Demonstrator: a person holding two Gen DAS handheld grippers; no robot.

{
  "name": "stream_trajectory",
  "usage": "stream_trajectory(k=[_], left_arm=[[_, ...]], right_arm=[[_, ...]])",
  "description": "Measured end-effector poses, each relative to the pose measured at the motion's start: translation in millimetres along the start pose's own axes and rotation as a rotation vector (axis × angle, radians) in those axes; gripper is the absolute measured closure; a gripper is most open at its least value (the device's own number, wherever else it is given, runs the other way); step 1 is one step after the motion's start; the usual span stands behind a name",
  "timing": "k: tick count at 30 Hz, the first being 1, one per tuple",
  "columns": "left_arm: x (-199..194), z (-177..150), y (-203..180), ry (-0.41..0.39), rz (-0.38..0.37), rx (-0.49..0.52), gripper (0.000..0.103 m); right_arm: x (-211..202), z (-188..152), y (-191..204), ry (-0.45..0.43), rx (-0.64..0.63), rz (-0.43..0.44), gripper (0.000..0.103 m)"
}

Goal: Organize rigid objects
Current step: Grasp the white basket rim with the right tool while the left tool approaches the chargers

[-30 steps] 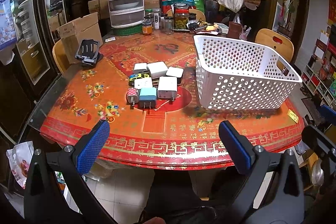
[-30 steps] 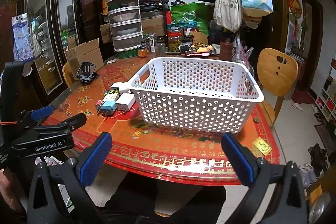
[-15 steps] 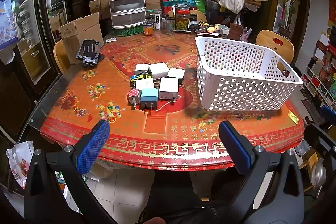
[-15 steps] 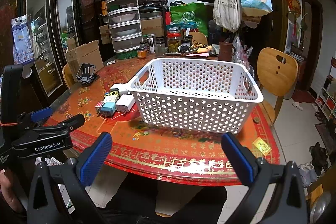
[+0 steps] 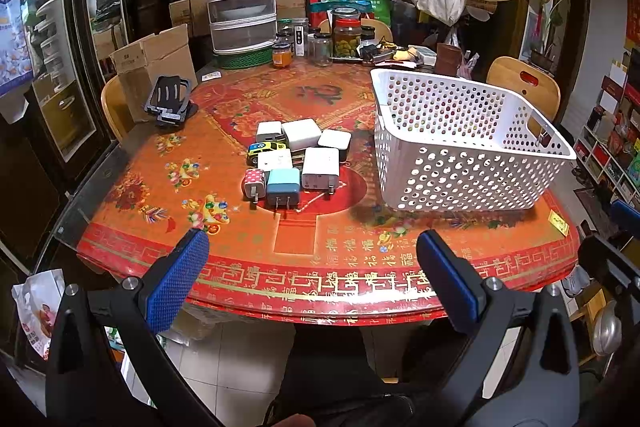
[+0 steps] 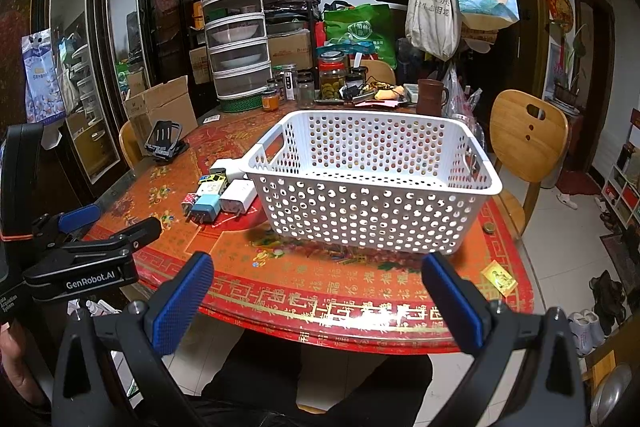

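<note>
The left gripper (image 5: 312,259) is hovering off the near edge of the round red table (image 5: 344,283), its blue-padded fingers (image 5: 178,281) spread wide and gripping nothing; the right gripper (image 6: 316,283) is hanging likewise at the table's near edge, fingers far apart and holding nothing. In the left wrist view a cluster of plug adapters is sitting at about 12 o'clock from the left gripper: a light blue adapter (image 5: 283,187) is lying nearest, prongs pointing toward the camera, touching a pink dotted adapter (image 5: 254,183) at its 9 o'clock and just beside a white adapter (image 5: 321,169) at its 2 o'clock; a yellow toy car (image 5: 266,149) is resting behind them among more white blocks. The white perforated basket (image 5: 460,163) is standing upright at 3 o'clock from the cluster, near it but apart; in the right wrist view the basket (image 6: 372,203) is sitting at 12 o'clock from the right gripper, its inside looking bare.
</note>
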State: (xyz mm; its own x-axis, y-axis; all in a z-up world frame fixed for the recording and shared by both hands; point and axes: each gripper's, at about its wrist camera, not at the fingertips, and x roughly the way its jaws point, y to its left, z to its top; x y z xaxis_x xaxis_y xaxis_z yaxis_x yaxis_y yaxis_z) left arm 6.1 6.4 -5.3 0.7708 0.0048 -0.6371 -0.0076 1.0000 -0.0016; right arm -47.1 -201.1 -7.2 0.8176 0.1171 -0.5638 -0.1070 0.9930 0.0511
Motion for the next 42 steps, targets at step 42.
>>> stream_trajectory(k=[42], left_arm=[[220, 42, 71, 0.265, 0.079, -0.024, 0.001]], right_arm=[[194, 58, -219, 0.415, 0.338, 0.065, 0.039]])
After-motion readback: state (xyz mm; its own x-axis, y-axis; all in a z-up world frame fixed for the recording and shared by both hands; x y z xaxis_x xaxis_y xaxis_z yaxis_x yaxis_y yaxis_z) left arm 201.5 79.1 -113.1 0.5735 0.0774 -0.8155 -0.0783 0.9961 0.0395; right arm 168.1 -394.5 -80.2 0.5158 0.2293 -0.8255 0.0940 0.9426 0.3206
